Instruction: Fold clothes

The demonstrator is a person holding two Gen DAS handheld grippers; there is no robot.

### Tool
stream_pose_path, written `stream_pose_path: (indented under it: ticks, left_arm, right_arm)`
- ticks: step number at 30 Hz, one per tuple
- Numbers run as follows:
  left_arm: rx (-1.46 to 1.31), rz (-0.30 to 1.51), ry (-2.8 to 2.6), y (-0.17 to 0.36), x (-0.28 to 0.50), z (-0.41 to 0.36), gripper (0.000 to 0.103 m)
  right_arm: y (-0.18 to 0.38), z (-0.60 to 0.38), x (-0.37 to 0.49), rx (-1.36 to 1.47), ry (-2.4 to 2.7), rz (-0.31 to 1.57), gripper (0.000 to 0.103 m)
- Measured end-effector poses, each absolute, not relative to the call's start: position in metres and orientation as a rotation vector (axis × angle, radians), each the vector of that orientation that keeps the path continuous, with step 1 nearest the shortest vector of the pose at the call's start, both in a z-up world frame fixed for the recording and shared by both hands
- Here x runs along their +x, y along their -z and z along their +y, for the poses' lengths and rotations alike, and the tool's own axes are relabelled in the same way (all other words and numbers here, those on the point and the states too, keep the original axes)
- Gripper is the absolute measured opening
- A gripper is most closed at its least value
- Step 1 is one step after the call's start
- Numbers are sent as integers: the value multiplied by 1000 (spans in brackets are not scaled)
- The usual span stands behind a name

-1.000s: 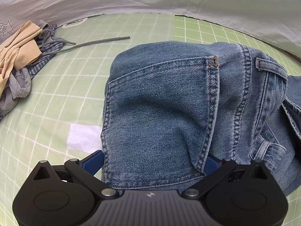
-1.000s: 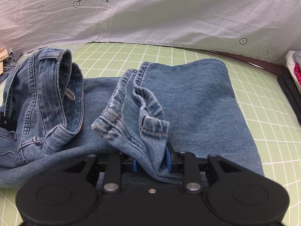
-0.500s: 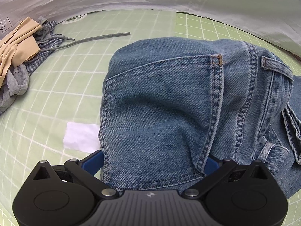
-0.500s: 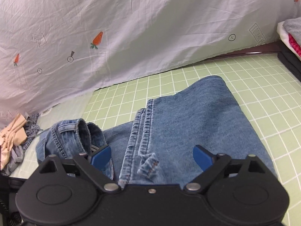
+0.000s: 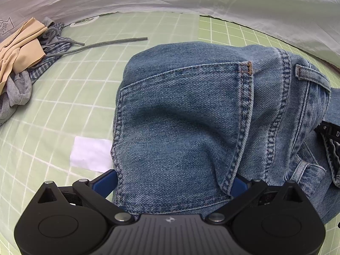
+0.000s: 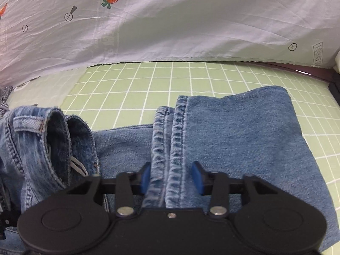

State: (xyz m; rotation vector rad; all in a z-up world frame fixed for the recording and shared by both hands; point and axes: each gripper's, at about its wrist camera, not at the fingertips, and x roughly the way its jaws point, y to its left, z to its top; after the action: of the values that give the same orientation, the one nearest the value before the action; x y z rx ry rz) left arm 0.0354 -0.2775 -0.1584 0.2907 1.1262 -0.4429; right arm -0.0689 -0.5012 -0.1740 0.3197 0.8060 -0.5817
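Blue jeans [image 5: 191,116] lie on the green grid mat [image 5: 63,106]. The seat with its back pocket is tented up between the wide-set pads of my left gripper [image 5: 172,182], which is shut on that denim. In the right wrist view the legs [image 6: 244,138] are folded over, with the two hems [image 6: 170,138] side by side on top. My right gripper [image 6: 171,178] straddles these hems and its jaws are closing on them. The left pad touches the fabric. The waistband [image 6: 53,138] stands raised at the left.
A pile of clothes [image 5: 19,63] in beige, grey and check lies at the far left, with a grey drawstring [image 5: 110,42] trailing from it. A white label [image 5: 91,155] is on the mat. A white sheet with carrot prints [image 6: 170,21] hangs behind.
My right gripper let go of the bunched hem, opened wide and swung up, then came back down and narrowed around the flattened hems. The left gripper kept its hold and place.
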Motion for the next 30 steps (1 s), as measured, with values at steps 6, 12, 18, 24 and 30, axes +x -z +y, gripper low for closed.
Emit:
stream_pose_path:
  ticks: [6,12,18,24,30]
  left_arm:
    - [291,1121,438,159,33,-279,103]
    - [291,1121,437,159,33,-279,103]
    - [288,1117,437,159,33,-278,103]
    - [285,1123,437,158,35,-277,103]
    - [236,1165,430,144,44,-266,103]
  right_arm:
    - [151,-505,-86,315,536,749,16]
    - [134,-492,-98,367,427,707,16]
    - [170,-474,-93,304,398,831,18]
    - [161,-479,-91,348,390,861,31]
    - [140,-482,-112,342,491,813,96]
